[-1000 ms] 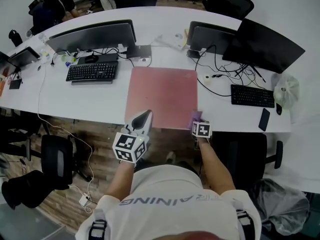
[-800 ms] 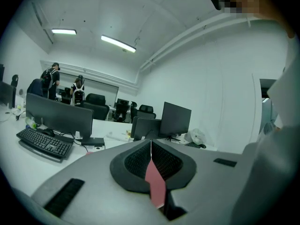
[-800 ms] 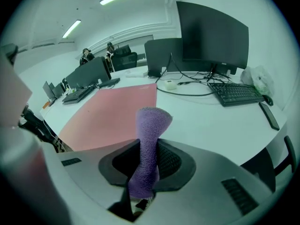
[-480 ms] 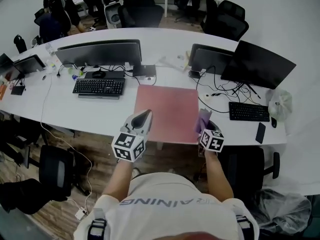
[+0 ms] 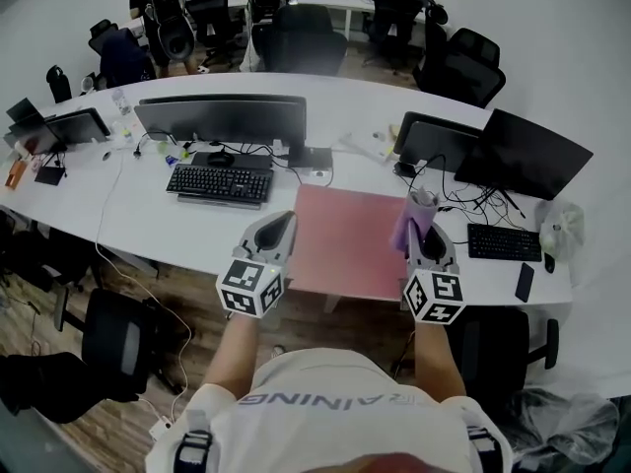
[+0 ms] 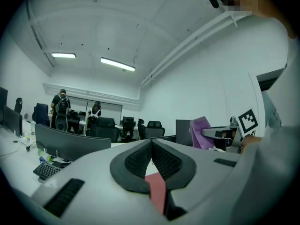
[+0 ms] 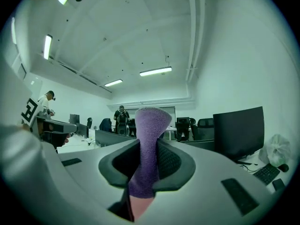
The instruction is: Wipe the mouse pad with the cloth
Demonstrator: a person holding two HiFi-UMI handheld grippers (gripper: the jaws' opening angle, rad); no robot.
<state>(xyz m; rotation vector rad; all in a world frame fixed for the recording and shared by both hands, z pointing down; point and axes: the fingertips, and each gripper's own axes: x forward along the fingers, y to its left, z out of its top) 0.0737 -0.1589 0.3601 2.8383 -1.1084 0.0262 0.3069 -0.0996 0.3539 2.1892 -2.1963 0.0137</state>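
Purple cloth [image 7: 149,125] stands clenched in the right gripper [image 5: 424,235]; the left gripper [image 5: 276,233] closes on nothing. I'd lower it flat onto the pink mouse pad [image 5: 345,239] at the desk's [image 5: 158,227] near edge.

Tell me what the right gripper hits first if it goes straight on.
Nothing near: the right gripper, holding the cloth, points over the mouse pad; probably the monitor behind it, depth unclear.

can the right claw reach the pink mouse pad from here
Probably yes: the right claw, shut on the purple fabric cloth, hangs at the right edge of the flat pink mouse pad, nothing between them.
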